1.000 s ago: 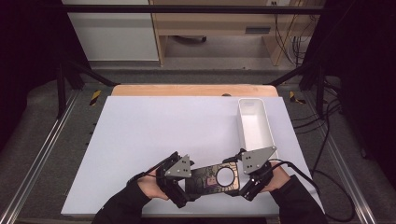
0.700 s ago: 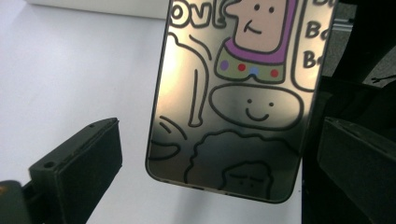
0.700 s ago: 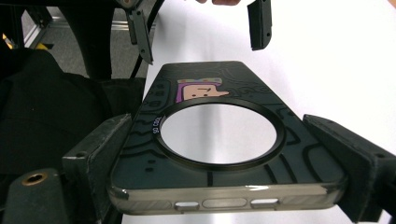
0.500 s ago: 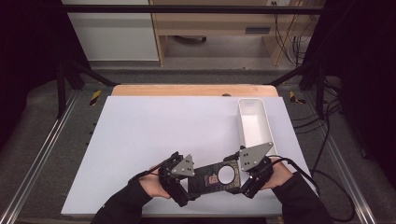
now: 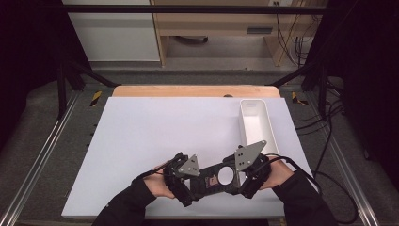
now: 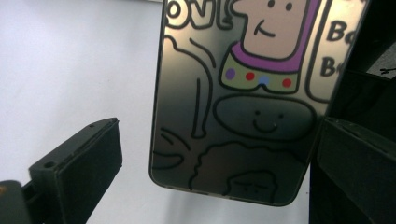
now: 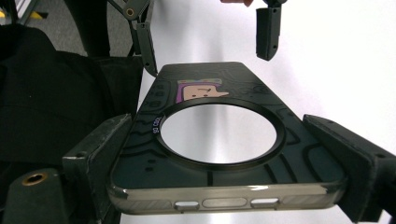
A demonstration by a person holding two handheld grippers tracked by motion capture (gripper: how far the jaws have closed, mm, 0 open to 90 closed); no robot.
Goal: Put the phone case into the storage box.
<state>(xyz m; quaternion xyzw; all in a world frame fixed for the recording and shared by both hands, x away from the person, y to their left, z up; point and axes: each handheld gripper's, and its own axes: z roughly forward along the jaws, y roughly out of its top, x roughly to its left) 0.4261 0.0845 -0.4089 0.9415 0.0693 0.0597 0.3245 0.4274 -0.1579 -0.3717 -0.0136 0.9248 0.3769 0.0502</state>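
A dark translucent phone case (image 5: pixel 216 176) with a large round ring cut-out and a cartoon drawing is held just above the white table surface (image 5: pixel 155 136), near its front edge and right of the middle. It is gripped by the right gripper (image 5: pixel 247 175) at one short end: in the right gripper view the case (image 7: pixel 219 140) is seen clamped across its width between the two black jaws, with the port cut-outs of its end turned toward the camera.

The left gripper (image 5: pixel 185 178) is positioned at the opposite end of the case. In the left gripper view the case (image 6: pixel 243 98) is seen lying between the jaws, which are spread wide; a clear gap is left between the jaw on the left of that view and the case edge, while the other jaw is seen just beside or touching the opposite edge, which of the two cannot be told.

A hand (image 5: pixel 160 186) is wrapped around the left gripper, and the other hand (image 5: pixel 277 172) around the right one.

A white rectangular bin (image 5: pixel 256 125) is placed along the right edge of the surface, toward the far corner, well apart from the case.
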